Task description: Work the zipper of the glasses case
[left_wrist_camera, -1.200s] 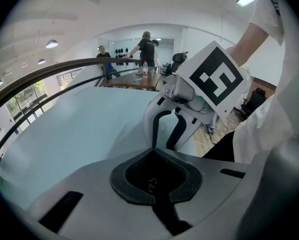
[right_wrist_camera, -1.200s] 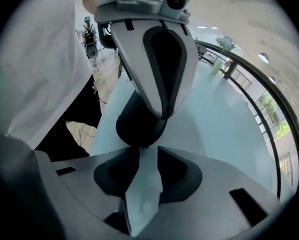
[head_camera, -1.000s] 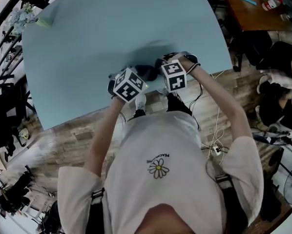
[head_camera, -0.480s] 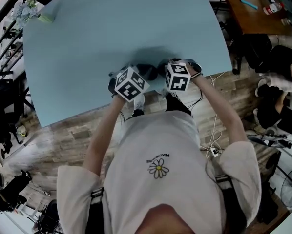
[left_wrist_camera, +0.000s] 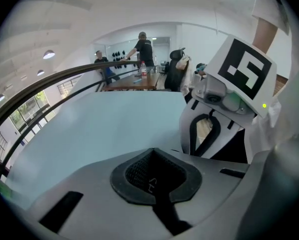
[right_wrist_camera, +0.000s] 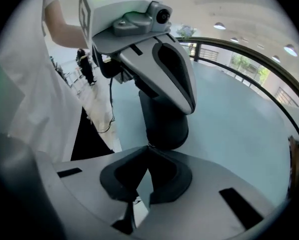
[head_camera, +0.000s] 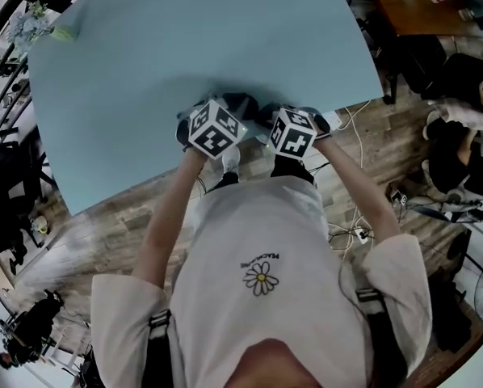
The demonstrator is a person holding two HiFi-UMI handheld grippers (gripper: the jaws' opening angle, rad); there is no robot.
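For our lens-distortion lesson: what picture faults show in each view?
Head view: fisheye bows the table edge, colours dull. Left gripper view: black round vignette, railing curved. Right gripper view: same vignette, glasses case dark, detail lost.

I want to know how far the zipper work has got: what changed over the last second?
The right tongs have just been closing and now meet at the end of the glasses case. What they pinch, if anything, is unclear. They also rolled and shifted slightly toward the near edge of the table. The left tongs stayed clamped on the case, which kept its place.
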